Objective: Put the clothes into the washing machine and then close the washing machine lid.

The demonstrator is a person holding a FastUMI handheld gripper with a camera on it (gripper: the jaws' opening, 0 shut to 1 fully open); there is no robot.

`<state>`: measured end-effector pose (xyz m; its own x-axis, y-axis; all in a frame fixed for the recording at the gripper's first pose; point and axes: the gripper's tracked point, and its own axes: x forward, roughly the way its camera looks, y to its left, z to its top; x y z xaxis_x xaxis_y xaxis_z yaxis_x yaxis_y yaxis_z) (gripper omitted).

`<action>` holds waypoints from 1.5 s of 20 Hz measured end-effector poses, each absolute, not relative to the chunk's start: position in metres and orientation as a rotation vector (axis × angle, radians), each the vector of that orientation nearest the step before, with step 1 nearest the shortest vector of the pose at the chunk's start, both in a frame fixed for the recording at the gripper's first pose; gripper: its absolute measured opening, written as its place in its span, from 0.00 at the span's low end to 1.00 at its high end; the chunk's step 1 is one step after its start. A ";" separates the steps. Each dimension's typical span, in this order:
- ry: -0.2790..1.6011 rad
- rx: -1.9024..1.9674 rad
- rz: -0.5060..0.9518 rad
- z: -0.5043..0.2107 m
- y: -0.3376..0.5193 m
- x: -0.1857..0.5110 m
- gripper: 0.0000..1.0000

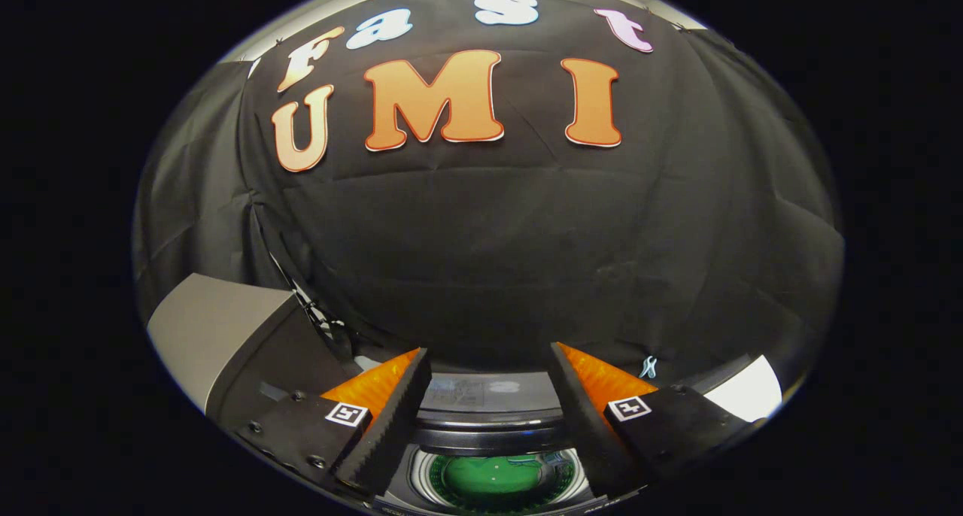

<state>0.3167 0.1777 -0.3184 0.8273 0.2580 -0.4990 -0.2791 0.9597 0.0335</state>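
Jaws [489,365] gape above washing machine [489,426]; green clothes [496,477] inside drum.

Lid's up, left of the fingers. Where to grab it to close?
Probably pinch the raised thin edge of the lid, coming from the drum side: it stands tilted open, a flat slab, no handle visible. Gripper is open, holding nothing.
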 end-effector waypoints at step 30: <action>0.209 0.072 0.303 -0.140 0.153 0.208 0.99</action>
<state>0.2083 0.1527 -0.1397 0.9331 0.3034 -0.1931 -0.2886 0.9521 0.1012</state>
